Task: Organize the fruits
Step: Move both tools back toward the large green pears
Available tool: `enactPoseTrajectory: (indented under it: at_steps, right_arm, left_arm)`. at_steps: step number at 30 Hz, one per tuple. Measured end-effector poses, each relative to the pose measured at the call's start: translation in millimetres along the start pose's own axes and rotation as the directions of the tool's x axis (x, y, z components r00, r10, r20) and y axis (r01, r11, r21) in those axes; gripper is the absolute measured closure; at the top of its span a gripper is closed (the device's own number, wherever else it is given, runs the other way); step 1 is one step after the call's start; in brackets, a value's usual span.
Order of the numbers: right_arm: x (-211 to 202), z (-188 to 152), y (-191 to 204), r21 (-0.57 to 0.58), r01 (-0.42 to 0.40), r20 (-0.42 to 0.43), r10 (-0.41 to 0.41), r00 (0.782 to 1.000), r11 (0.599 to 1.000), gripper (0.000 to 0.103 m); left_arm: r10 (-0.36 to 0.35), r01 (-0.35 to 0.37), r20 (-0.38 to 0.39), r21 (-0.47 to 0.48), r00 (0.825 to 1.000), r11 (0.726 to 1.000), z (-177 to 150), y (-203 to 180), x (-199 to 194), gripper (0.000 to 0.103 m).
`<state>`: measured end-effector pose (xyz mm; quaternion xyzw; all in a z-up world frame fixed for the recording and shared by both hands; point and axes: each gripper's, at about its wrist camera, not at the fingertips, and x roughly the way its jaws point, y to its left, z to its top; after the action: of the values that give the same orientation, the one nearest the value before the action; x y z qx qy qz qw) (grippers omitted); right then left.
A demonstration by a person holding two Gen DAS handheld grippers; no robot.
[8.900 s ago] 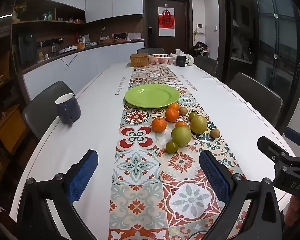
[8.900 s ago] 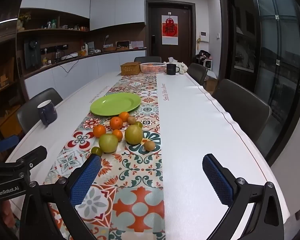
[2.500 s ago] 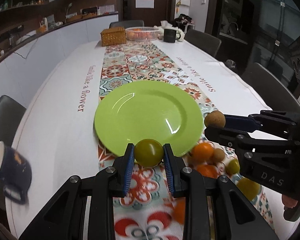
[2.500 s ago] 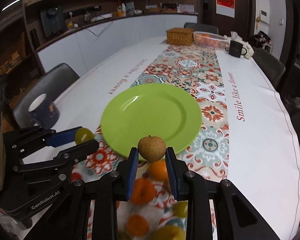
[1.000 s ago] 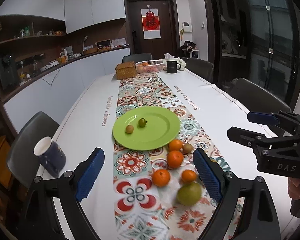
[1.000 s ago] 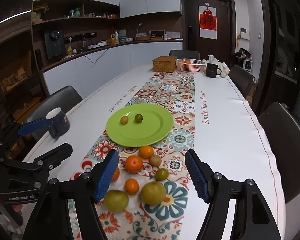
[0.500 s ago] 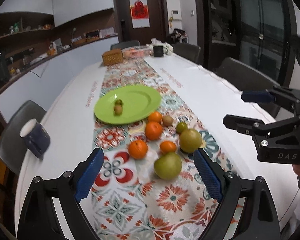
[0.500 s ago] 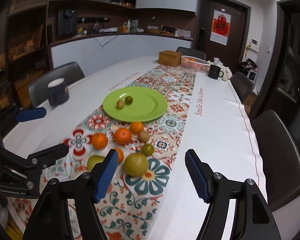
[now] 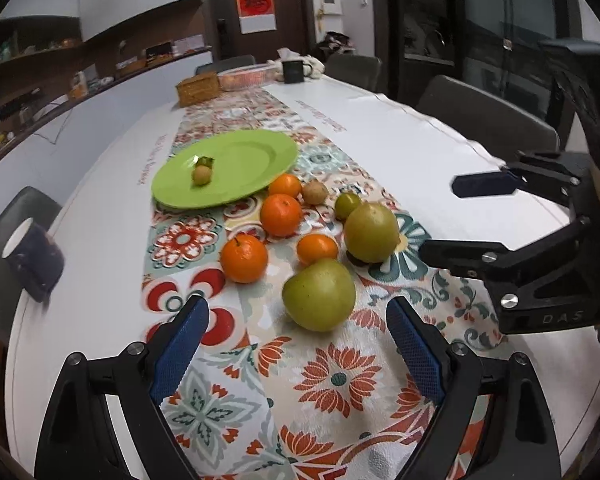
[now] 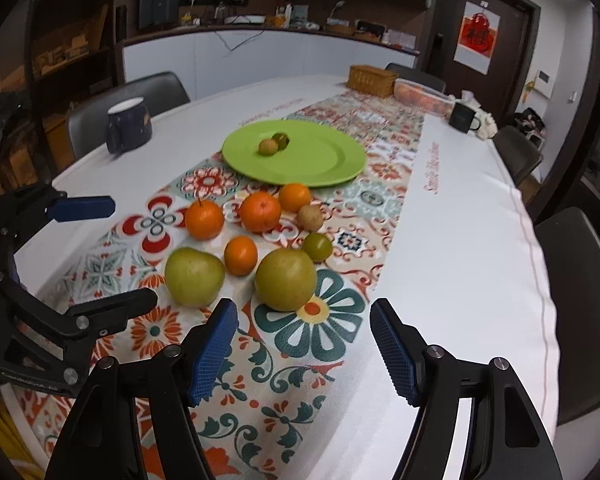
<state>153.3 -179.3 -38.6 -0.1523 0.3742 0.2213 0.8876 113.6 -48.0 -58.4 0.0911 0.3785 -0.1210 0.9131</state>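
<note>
Two small fruits, one tan and one dark green, already lie on the green plate near the middle of the patterned runner; eight more wait on the runner between the plate and the near edge of the table.

Going left to right: a navy mug stands by the left edge of the table. The left gripper has its jaws spread wide and holds nothing, lined up on the left green pear, which lies just beyond its blue pads. Next come four oranges, a small brown fruit and a small green fruit, all clustered close. The right gripper is likewise spread and empty, facing the right green pear.

My judgement is that both pears are about to be picked up. They are large and round, so a grip set off-centre could squirt one out. The left pear lies very near an orange; a finger coming down there could knock it rolling. With the grippers side by side, their frames could collide.
</note>
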Motion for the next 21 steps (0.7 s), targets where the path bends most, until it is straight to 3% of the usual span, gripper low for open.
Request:
enactPoseTrajectory:
  at_steps: [13, 21]
  right_arm:
    - [52, 0, 1, -0.052, -0.076, -0.072, 0.072, 0.995, 0.996, 0.034]
    - [69, 10, 1, -0.048, -0.095, -0.060, 0.093, 0.994, 0.994, 0.035]
  left_arm:
    - [-0.080, 0.079, -0.052, -0.022, 0.995, 0.997, 8, 8, 34, 0.022]
    - [-0.134, 0.128, -0.087, -0.067, 0.987, 0.989, 16, 12, 51, 0.036]
